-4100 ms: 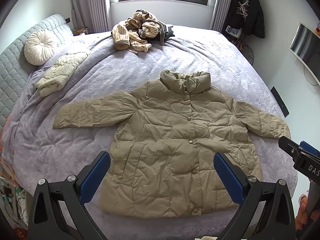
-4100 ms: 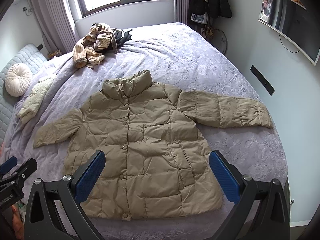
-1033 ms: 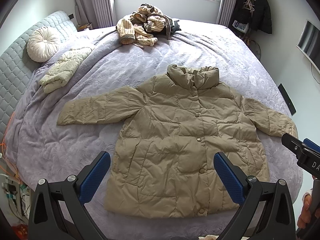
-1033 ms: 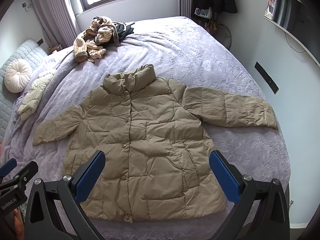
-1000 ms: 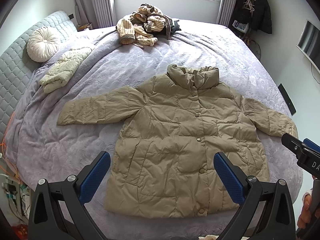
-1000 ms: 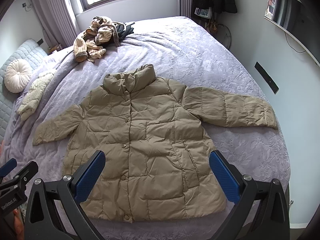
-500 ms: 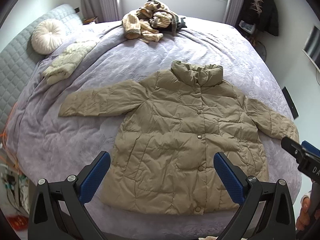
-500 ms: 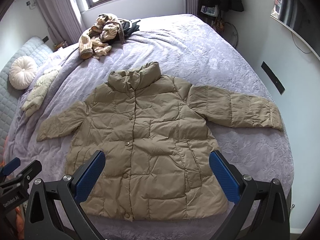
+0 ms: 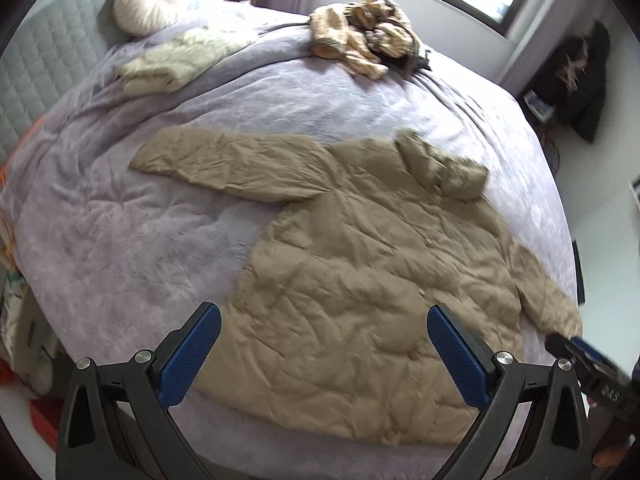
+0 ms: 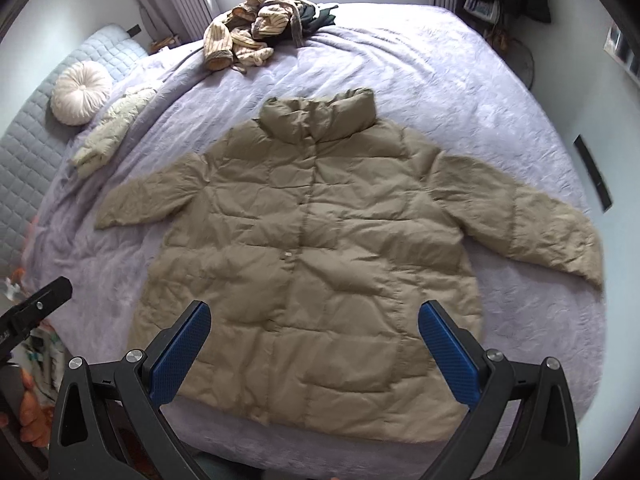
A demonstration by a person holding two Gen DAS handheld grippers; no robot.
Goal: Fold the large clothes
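Note:
A tan puffer jacket [image 9: 360, 272] [image 10: 312, 248] lies flat and front-up on the lilac bedspread [image 9: 120, 248] [image 10: 460, 92], collar towards the window and both sleeves spread out. My left gripper [image 9: 320, 344] hangs open above the hem near the bed's front edge, nothing between its blue pads. My right gripper [image 10: 314, 340] is open too, over the jacket's lower front. Each gripper's tip shows at the edge of the other's view.
A heap of striped and dark clothes [image 9: 368, 40] [image 10: 260, 28] sits at the far side of the bed. A cream garment [image 9: 180, 60] [image 10: 108, 132] and a round pillow [image 9: 146, 0] [image 10: 80, 92] lie by the grey headboard [image 9: 36, 64]. Dark coats [image 9: 580, 76] hang at the right wall.
The left gripper has swung left and tilted, so the jacket now sits to the right and slanted in its view. The right gripper has moved closer over the jacket. Both stay open.

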